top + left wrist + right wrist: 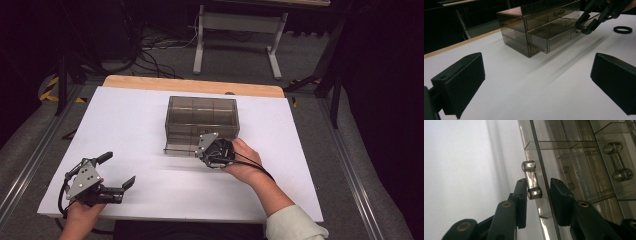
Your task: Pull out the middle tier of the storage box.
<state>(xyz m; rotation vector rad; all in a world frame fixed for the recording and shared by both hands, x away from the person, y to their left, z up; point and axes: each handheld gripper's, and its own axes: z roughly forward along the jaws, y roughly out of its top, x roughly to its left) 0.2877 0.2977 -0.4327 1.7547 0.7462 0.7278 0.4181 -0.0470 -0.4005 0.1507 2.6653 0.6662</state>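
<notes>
A smoky see-through drawer box [201,117] [536,22] stands at the middle of the white table [125,125]. Its lower drawer [180,149] [554,35] sticks out toward the near side. My right gripper [202,154] [537,185] [584,27] is at the drawer's front, its jaws closed around the clear bar handle [532,180] [579,30] and the front panel. My left gripper [119,169] [536,82] hovers over the near left of the table, open and holding nothing, pointing at the box.
A small black ring [622,30] lies on the table beyond the right gripper. The upper drawer's handle [619,160] sits closed in the box. A wooden strip [195,85] edges the far side; a white frame stand [240,30] and cables lie beyond.
</notes>
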